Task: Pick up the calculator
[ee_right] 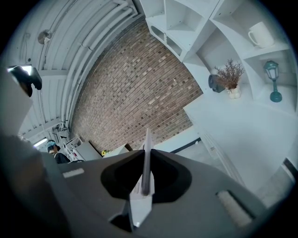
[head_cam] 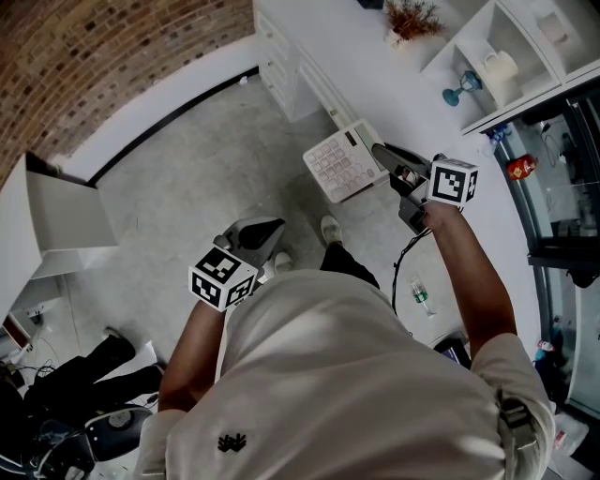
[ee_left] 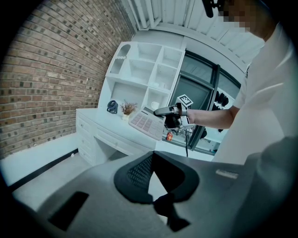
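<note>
The white calculator (head_cam: 342, 164) hangs in the air in front of the white desk (head_cam: 375, 56), keys facing up and to the left in the head view. My right gripper (head_cam: 386, 155) is shut on its right edge. In the right gripper view the calculator (ee_right: 147, 158) shows edge-on as a thin pale slab pinched between the dark pads (ee_right: 163, 179). From the left gripper view, the calculator (ee_left: 146, 123) and the right gripper (ee_left: 160, 111) are ahead, at arm's length. My left gripper (head_cam: 261, 230) stays low near my body, jaws together with nothing in them (ee_left: 153, 160).
A shelf unit (head_cam: 525, 56) on the desk holds a mug (head_cam: 502, 70) and a teal ornament (head_cam: 459, 89); a dried plant (head_cam: 412, 19) stands beside it. A cable (head_cam: 403, 262) hangs from the right gripper. A bottle (head_cam: 419, 295) lies on the floor. A white cabinet (head_cam: 66, 220) stands at left.
</note>
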The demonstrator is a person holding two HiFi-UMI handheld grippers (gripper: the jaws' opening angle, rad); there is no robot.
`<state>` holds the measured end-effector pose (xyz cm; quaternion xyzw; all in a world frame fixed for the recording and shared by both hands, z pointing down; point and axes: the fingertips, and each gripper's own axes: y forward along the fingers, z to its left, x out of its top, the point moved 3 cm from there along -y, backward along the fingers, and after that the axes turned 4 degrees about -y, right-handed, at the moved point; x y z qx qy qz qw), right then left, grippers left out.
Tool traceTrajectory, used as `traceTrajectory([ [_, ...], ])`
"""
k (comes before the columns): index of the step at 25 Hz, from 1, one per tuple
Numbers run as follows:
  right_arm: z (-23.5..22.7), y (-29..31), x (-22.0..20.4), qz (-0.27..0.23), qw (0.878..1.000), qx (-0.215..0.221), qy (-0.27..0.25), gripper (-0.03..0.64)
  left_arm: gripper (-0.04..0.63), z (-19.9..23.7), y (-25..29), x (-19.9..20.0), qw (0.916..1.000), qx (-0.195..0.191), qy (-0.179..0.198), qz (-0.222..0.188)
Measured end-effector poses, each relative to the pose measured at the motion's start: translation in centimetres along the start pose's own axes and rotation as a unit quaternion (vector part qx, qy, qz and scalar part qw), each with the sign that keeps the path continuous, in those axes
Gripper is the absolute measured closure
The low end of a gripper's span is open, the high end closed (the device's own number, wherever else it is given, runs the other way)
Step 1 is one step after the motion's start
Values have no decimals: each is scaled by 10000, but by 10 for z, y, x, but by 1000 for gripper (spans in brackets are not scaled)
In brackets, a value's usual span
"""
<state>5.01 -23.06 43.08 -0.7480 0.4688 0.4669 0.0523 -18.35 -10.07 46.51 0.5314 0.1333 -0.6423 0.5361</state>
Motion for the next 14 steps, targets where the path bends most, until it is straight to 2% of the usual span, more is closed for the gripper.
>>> traceTrajectory([
  [4, -1, -5, 7, -81, 9996, 246, 104, 560, 589, -6, 9, 5, 10000, 46, -14, 12],
  [9, -6, 1, 3, -54, 9998, 165, 30, 560, 589, 0, 6, 1, 10000, 72, -7, -24],
  [14, -13, -1, 16, -108, 9990, 416, 126, 560, 589, 1, 25, 12, 10000, 80, -8, -23],
])
